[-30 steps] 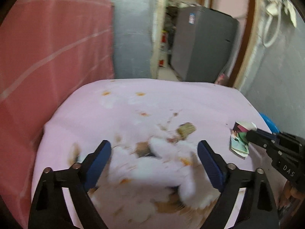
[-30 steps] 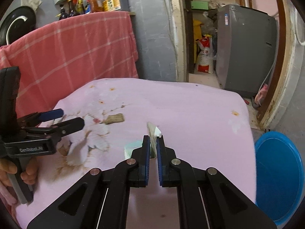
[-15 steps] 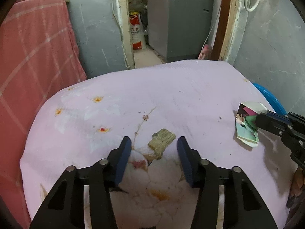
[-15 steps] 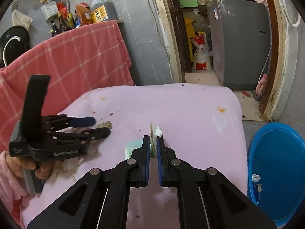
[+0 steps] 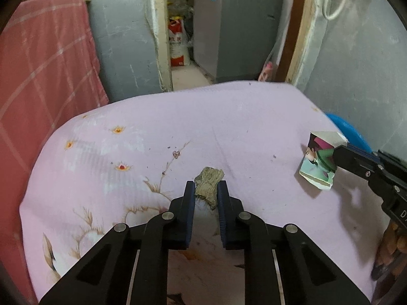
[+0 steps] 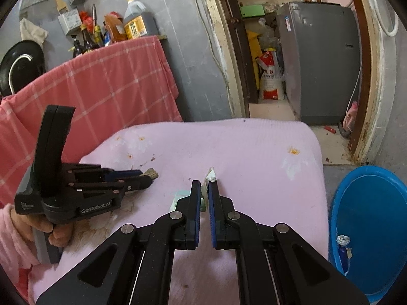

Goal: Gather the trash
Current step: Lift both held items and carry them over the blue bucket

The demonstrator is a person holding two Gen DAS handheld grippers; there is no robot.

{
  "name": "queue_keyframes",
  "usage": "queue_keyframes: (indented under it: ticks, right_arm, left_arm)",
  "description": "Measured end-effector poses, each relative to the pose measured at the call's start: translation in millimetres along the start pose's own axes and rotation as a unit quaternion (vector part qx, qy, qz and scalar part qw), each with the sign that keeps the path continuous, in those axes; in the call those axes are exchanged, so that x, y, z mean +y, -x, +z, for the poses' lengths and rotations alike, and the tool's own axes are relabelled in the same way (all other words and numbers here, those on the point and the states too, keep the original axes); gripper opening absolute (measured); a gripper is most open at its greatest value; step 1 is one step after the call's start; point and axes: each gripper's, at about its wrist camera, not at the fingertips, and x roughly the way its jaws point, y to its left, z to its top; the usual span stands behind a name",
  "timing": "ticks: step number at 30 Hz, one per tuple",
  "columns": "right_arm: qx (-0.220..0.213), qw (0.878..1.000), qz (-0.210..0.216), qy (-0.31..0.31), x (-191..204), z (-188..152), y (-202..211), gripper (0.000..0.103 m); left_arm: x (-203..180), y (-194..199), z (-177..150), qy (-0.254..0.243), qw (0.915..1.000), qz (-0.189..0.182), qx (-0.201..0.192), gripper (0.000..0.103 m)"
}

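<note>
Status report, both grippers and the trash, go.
Left gripper closing around brown scrap on pink cloth. Right gripper shut on printed paper scrap. Blue tub at right, path unobstructed.

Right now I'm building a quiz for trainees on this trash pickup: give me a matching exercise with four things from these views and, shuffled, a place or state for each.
Things:
1. brown scrap
2. printed paper
3. blue basin
4. pink checked cloth

Places or states:
A. on the floor beside the pink-covered table, bits of trash inside
B. between the closing fingers of the left gripper
C. draped behind the table, below bottles
D. clamped in the right gripper, held above the table

Pairs: 1-B, 2-D, 3-A, 4-C
</note>
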Motion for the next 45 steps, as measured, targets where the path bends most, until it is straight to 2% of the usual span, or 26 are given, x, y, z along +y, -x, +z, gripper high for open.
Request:
queue_keyframes:
  ticks: [4, 6, 12, 17, 24, 28, 33, 40, 45]
  right_arm:
    - [-0.025, 1.000, -0.004, 0.003, 0, 0, 12, 0.003]
    - [-0.042, 0.999, -0.008, 0.006, -1, 0, 21, 0.003]
    - [-0.117, 0.992, -0.034, 0.012, -2, 4, 58, 0.003]
    - [-0.189, 0.979, -0.072, 0.014, -10, 7, 99, 0.003]
    - [-0.248, 0.959, -0.135, 0.024, -33, 7, 142, 0.003]
    - [-0.261, 0.951, -0.162, 0.019, -50, 2, 157, 0.003]
    - [-0.266, 0.944, -0.193, 0.003, -80, -8, 174, 0.003]
    - [-0.254, 0.941, -0.220, -0.026, -119, -21, 186, 0.003]
    - [-0.236, 0.944, -0.227, -0.044, -141, -31, 185, 0.003]
  left_arm:
    - [-3, 14, 1, 0.035, 0.9989, -0.009, -0.030, 0.014]
    - [-9, 25, 2, 0.045, 0.9973, -0.010, -0.057, 0.014]
    - [-31, 58, 9, 0.065, 0.9885, -0.020, -0.135, 0.014]
    - [-58, 80, 17, 0.072, 0.9767, -0.045, -0.197, 0.014]
    - [-108, 97, 38, 0.057, 0.9614, -0.093, -0.253, 0.014]
    - [-140, 96, 47, 0.036, 0.9576, -0.107, -0.265, 0.014]
    - [-173, 82, 55, 0.020, 0.9565, -0.126, -0.262, 0.014]
    - [-211, 58, 61, 0.006, 0.9595, -0.138, -0.245, 0.014]
    - [-232, 38, 63, -0.006, 0.9639, -0.141, -0.226, 0.014]
